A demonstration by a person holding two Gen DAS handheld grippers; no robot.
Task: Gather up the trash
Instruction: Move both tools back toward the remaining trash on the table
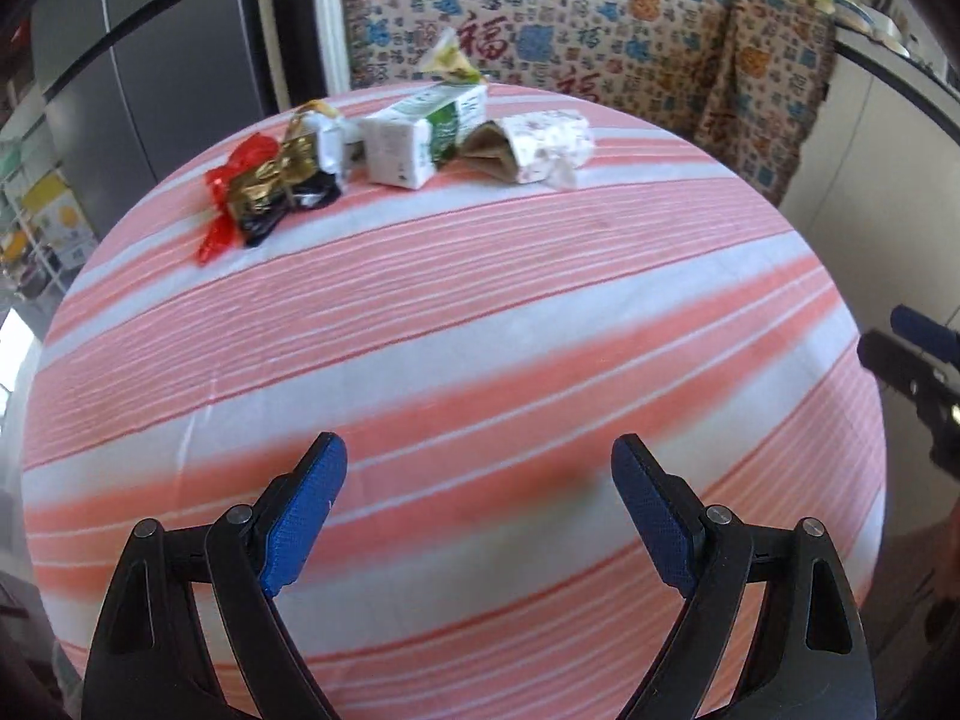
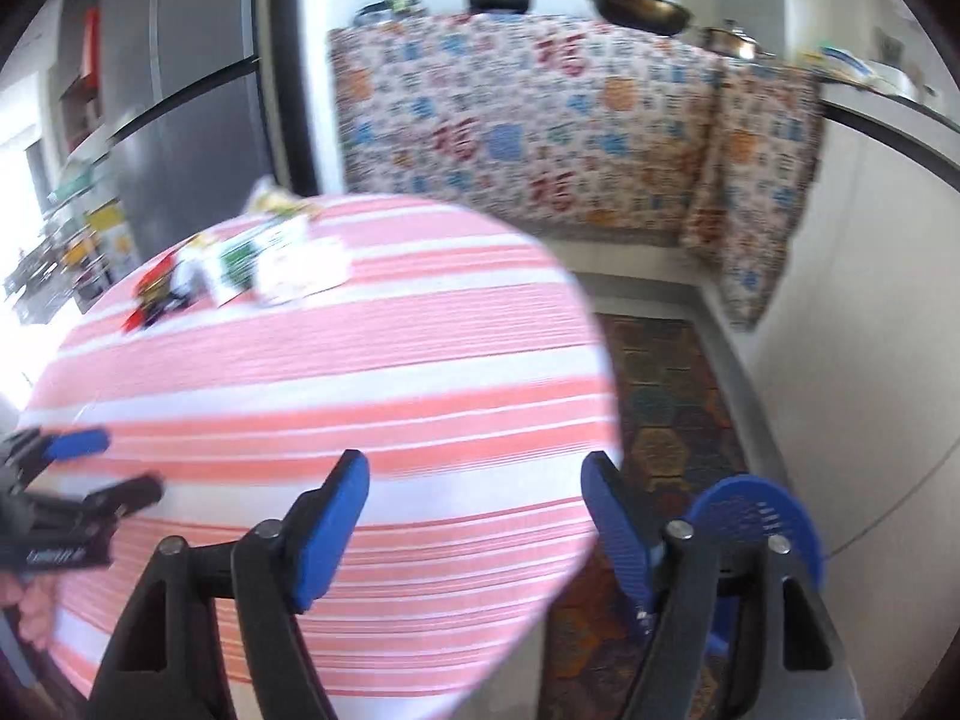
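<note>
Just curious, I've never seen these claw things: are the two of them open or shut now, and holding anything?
Left gripper: open, holding nothing, over the striped tablecloth.
Right gripper: open, holding nothing.

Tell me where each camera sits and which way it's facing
Left wrist: on the left tool, open, angled down over the striped table toward the trash pile.
Right wrist: on the right tool, open, at the table's right edge; blue basket on the floor, left tool at its left.
Shared: table, trash pile, patterned cloth.
</note>
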